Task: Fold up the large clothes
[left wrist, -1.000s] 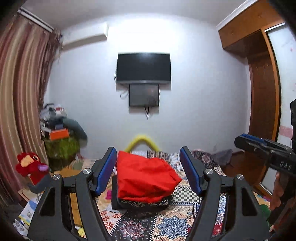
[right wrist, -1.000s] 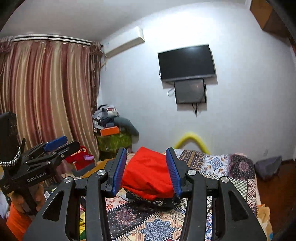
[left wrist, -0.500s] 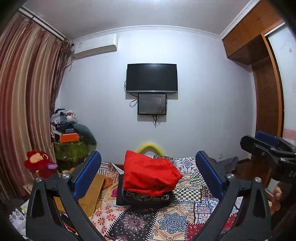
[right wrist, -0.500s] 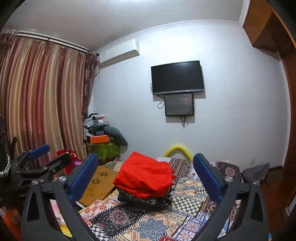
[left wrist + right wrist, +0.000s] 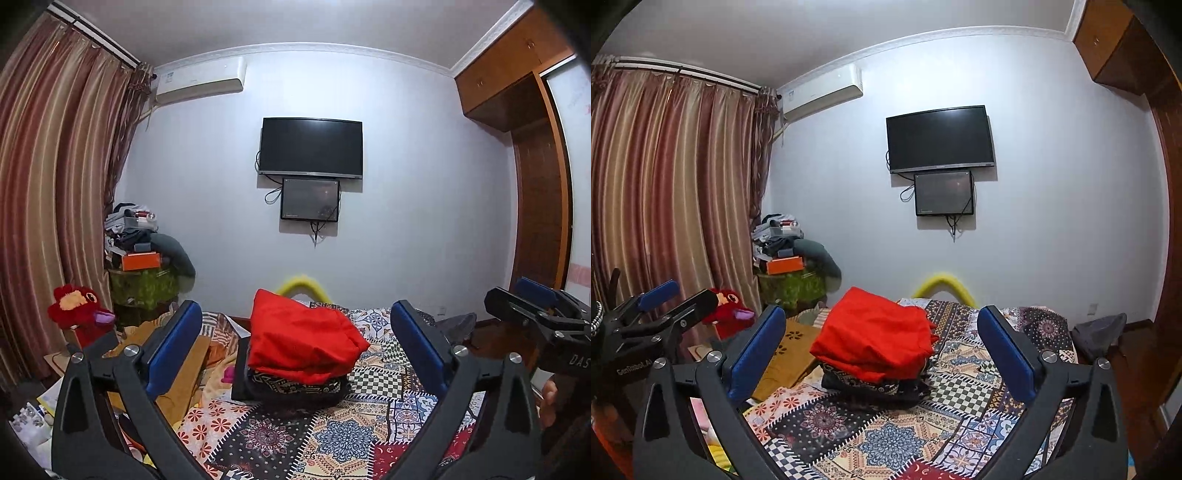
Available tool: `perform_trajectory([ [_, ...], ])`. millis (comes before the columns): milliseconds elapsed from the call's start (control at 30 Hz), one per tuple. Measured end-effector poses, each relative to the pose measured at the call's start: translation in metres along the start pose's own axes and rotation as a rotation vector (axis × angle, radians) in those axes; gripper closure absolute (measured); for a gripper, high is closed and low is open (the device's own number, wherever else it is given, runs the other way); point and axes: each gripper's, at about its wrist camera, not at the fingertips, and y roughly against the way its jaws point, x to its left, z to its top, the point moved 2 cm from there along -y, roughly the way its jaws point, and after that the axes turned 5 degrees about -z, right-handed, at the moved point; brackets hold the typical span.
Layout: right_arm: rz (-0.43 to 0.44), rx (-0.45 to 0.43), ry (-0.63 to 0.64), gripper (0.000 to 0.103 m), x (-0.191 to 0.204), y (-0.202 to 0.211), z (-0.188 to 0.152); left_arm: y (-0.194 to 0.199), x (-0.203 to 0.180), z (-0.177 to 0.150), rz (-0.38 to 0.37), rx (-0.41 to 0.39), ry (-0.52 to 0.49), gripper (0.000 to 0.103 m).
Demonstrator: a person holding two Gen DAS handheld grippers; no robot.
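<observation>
Both the left gripper (image 5: 295,347) (lettered "GenRobot.AI") and the right gripper (image 5: 882,347) (lettered "DAS") have just spread wide and empty before the folded red cloth garment (image 5: 303,343) on the patchwork-covered bed (image 5: 332,435).

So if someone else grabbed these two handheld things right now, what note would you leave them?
Left gripper: jaws wide open, nothing between them; they have just been opening.
Right gripper: the same, open and empty, just opened.
The red garment lies folded on top of a dark patterned folded pile on the patchwork bedspread, ahead of both grippers and touched by neither.
Done: the red piece looks folded and stacked.
Left: no other unfolded garment shows on the bed; look for the next one.
</observation>
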Motion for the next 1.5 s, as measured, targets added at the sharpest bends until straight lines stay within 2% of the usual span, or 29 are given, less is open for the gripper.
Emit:
perform_trajectory([
  [1500,0.017,0.065,-0.055,0.000,-0.009,0.002,0.003,-0.015,-0.005,-0.013,-0.043,0.049,0.012,0.000],
])
